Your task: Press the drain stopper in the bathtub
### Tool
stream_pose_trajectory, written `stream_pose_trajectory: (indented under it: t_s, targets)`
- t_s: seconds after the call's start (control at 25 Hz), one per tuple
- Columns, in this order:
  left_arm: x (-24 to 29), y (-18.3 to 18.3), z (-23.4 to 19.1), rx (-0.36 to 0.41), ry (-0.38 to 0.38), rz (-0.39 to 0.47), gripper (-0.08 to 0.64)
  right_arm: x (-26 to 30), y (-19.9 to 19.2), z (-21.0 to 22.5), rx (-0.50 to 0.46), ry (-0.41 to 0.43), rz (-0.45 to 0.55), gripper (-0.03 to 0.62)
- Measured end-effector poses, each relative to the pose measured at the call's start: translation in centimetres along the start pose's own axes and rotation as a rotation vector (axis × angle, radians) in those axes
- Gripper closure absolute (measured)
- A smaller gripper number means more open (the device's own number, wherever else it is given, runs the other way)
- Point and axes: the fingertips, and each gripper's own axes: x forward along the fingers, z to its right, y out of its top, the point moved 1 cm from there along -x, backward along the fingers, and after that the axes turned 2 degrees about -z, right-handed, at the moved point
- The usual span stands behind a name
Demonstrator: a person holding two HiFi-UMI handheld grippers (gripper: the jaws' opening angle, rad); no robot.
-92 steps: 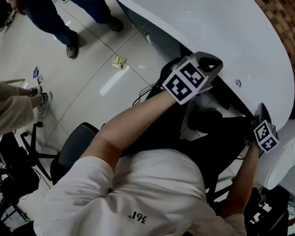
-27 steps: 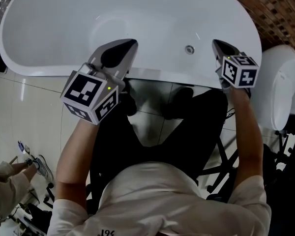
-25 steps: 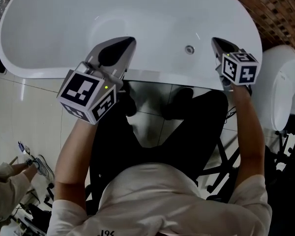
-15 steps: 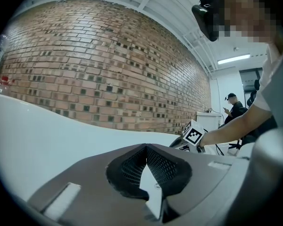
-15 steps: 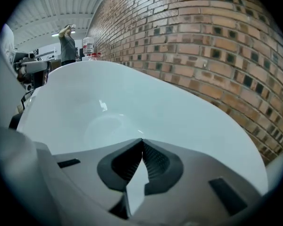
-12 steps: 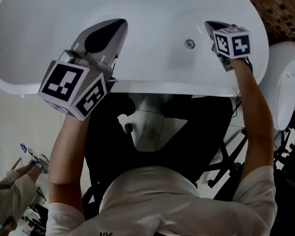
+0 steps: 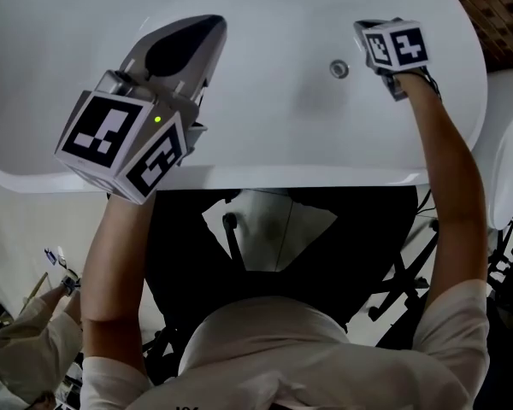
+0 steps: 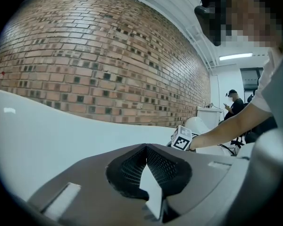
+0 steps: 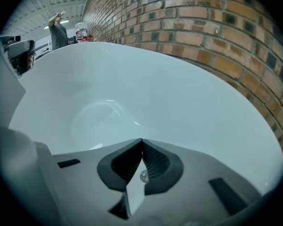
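Observation:
The white bathtub fills the top of the head view. Its small round metal drain stopper sits on the tub floor toward the right. My right gripper hovers over the tub just right of the stopper, jaws shut and empty. In the right gripper view the stopper shows through the gap behind the closed tips of the right gripper, not touched. My left gripper hangs over the tub's left half, shut on nothing. In its own view the left gripper has its tips together.
A brick wall stands behind the tub. A white fixture sits to the tub's right. People stand in the background, and another person's sleeve shows at lower left.
Both grippers have moved forward from the tub's near rim to out over its basin. The right gripper now sits beside the drain stopper. Both have stayed shut.

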Motion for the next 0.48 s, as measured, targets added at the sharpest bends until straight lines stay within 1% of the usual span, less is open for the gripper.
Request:
stream_pose_trajectory:
  t_s: [0.24,0.48]
  targets:
    - [2.2,-2.3,-0.9,-0.014,-0.006,-0.061,0.554,5.7,-2.3,0.4,0.043,0.032,-0.102,0.577]
    - [4.0,-4.7,-1.5,-0.042,-0.007,-0.132,0.554,9.2,-5.2,1.2,0.076,0.047,-0.181,0.577]
